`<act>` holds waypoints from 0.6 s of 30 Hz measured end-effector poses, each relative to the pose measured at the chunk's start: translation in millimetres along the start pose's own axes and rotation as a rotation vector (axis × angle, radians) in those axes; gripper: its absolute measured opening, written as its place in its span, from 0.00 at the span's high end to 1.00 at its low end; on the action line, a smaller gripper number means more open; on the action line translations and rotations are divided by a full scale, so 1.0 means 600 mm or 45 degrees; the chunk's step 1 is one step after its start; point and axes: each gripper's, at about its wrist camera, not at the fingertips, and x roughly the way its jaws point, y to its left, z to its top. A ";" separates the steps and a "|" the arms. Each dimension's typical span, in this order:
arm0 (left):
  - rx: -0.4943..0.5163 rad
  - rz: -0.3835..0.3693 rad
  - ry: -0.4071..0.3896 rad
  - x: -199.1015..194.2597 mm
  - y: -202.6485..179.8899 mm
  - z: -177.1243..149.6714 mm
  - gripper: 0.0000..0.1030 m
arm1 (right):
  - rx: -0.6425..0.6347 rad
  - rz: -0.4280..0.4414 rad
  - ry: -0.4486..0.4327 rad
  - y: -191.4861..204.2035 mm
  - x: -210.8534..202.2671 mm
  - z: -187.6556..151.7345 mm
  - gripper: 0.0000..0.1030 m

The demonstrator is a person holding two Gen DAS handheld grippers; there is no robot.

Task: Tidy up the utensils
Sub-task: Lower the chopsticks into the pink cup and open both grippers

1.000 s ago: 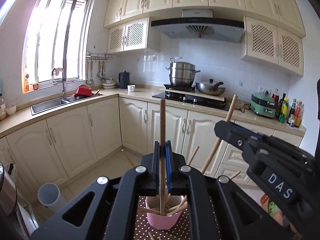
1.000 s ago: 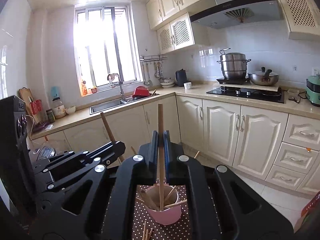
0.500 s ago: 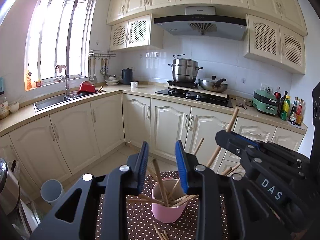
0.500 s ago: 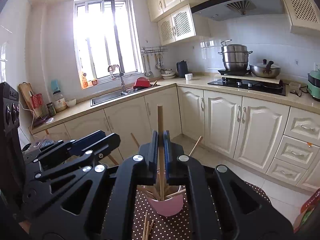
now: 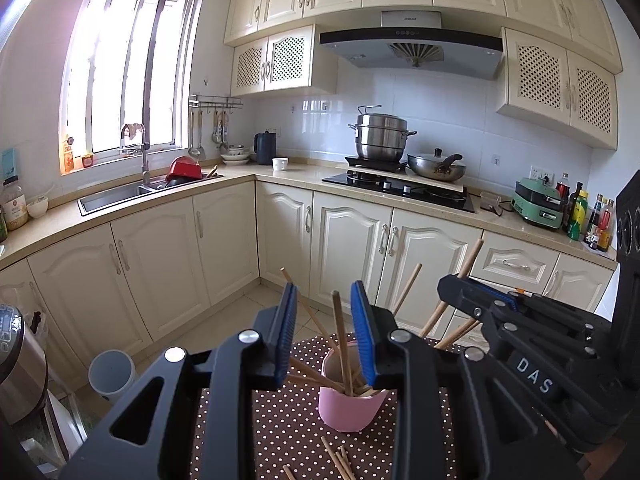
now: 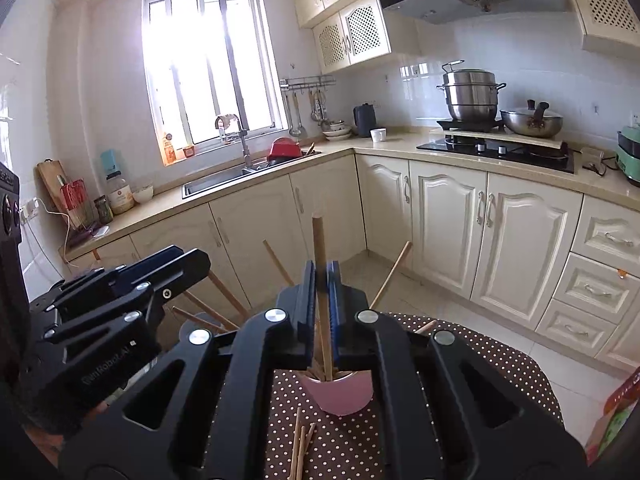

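A pink cup (image 5: 352,404) holding several wooden chopsticks stands on a brown dotted tablecloth (image 5: 280,420). My left gripper (image 5: 325,320) is open just above the cup. One chopstick (image 5: 339,332) leans in the cup between the blue pads, touching neither. In the right wrist view, my right gripper (image 6: 322,280) is shut on an upright chopstick (image 6: 319,240) whose lower end reaches into the pink cup (image 6: 340,396). That gripper (image 5: 460,292) also shows at the right of the left wrist view. Loose chopsticks (image 6: 300,440) lie on the cloth in front of the cup.
The tablecloth's edge (image 6: 500,352) drops to a tiled floor, with cream cabinets beyond. A white bin (image 5: 112,372) and a steel appliance (image 5: 16,360) stand low at the left. A red and green packet (image 6: 616,412) lies at the table's right.
My left gripper opened and let go of its chopstick, which dropped into the cup and now leans there. The right gripper still holds its chopstick, a little lower over the cup.
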 end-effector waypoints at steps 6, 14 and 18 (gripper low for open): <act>-0.001 -0.002 0.004 -0.009 0.005 0.000 0.73 | 0.006 -0.016 0.011 0.003 -0.003 -0.003 0.93; -0.007 0.002 0.003 -0.026 0.009 0.000 0.73 | 0.021 -0.037 0.007 0.004 -0.014 -0.001 0.93; -0.007 0.002 -0.003 -0.041 0.011 -0.003 0.73 | 0.019 -0.034 0.003 0.008 -0.024 0.000 0.93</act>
